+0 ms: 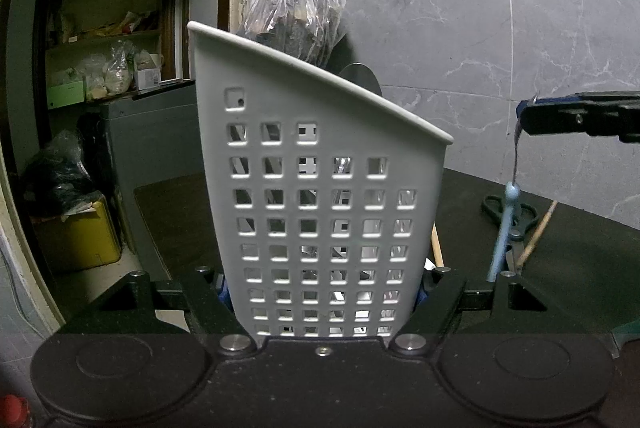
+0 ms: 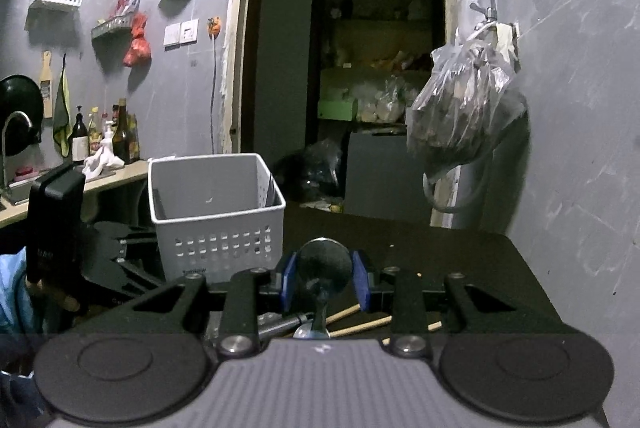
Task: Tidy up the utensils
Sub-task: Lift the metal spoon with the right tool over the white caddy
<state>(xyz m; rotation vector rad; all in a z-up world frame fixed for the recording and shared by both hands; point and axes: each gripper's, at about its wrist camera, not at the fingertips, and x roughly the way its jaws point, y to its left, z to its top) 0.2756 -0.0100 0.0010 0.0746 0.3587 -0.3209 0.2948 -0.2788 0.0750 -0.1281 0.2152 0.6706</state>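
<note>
In the left wrist view a white perforated basket [image 1: 320, 188] stands on the dark table, and my left gripper [image 1: 322, 292] is shut on its lower walls. My right gripper [image 1: 524, 120] comes in from the right above the table, shut on the bowl of a spoon [image 1: 505, 224] whose light blue handle hangs down. In the right wrist view the spoon's metal bowl [image 2: 323, 262] sits between the blue pads [image 2: 289, 280] of my right gripper [image 2: 324, 280]. The basket [image 2: 216, 204] is ahead to the left, with my left gripper [image 2: 56, 228] beside it.
Black scissors [image 1: 508, 216] and wooden chopsticks [image 1: 538, 234] lie on the black table [image 1: 580, 268] under the spoon. The chopsticks [image 2: 360, 326] also show below my right gripper. A plastic bag [image 2: 460, 112] hangs on the grey wall at the right. A doorway opens behind the table.
</note>
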